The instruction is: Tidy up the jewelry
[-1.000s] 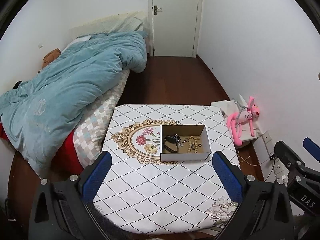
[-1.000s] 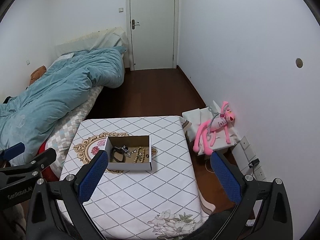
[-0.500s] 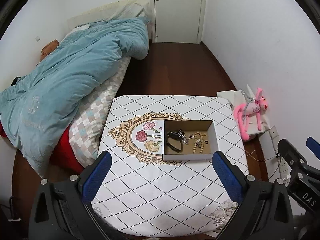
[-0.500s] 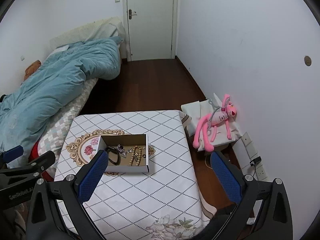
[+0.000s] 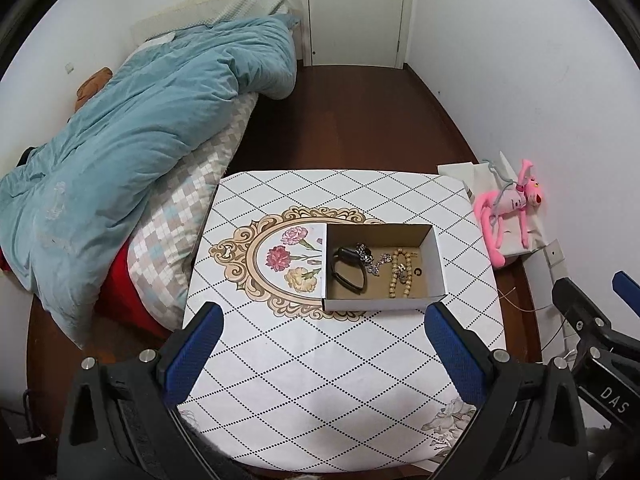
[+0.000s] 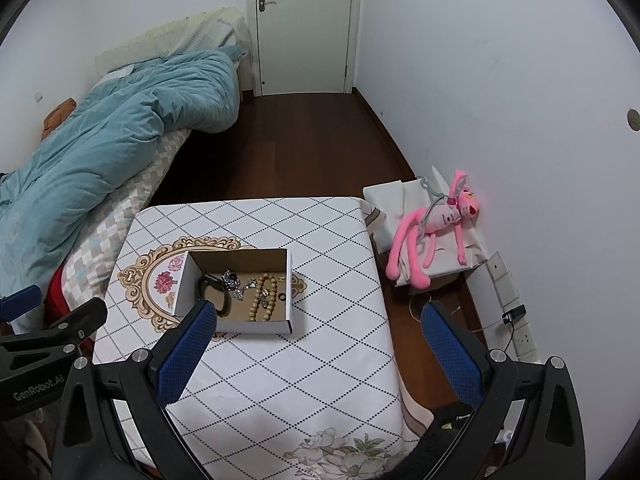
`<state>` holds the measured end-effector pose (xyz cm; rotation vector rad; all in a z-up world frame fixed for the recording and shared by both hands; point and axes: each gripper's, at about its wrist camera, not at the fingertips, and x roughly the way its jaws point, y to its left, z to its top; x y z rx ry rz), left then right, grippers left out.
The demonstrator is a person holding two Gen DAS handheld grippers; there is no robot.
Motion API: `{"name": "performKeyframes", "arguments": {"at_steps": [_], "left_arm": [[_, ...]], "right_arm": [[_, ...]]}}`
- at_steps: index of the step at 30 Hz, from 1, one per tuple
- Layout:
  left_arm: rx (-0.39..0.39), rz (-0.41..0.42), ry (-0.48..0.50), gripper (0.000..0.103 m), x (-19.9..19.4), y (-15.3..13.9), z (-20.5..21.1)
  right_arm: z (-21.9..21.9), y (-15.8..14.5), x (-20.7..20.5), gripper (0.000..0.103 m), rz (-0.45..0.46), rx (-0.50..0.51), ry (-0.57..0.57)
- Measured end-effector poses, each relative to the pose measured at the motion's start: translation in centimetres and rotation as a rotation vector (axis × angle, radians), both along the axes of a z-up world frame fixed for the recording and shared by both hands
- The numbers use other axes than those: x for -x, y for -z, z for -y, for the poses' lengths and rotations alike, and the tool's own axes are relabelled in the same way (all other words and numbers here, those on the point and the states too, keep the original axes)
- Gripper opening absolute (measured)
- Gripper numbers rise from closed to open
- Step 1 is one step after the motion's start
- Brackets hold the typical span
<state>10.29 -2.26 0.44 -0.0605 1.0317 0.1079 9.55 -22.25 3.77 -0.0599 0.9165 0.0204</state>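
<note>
Both grippers, left [image 5: 324, 336] and right [image 6: 320, 336], hang wide open, empty, above the jewelry box [image 5: 382, 307]; only the right view shows the wall sockets [image 6: 526, 340].

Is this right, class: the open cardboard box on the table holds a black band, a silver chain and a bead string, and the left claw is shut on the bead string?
Not quite. The left claw is open and holds nothing, as the left wrist view shows; the bead string lies in the box.

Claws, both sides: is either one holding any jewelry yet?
No. The left claw and right claw are both open and hold nothing; the jewelry lies in the box.
</note>
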Motion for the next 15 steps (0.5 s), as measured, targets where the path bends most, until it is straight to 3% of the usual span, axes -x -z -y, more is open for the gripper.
{"name": "performKeyframes", "arguments": {"at_steps": [15], "left_arm": [[-0.01,-0.004,-0.01,0.103,0.09,0.23,-0.41]], "right_arm": [[-0.23,0.17,-0.11,0.103,-0.018,-0.002,-0.017]]}}
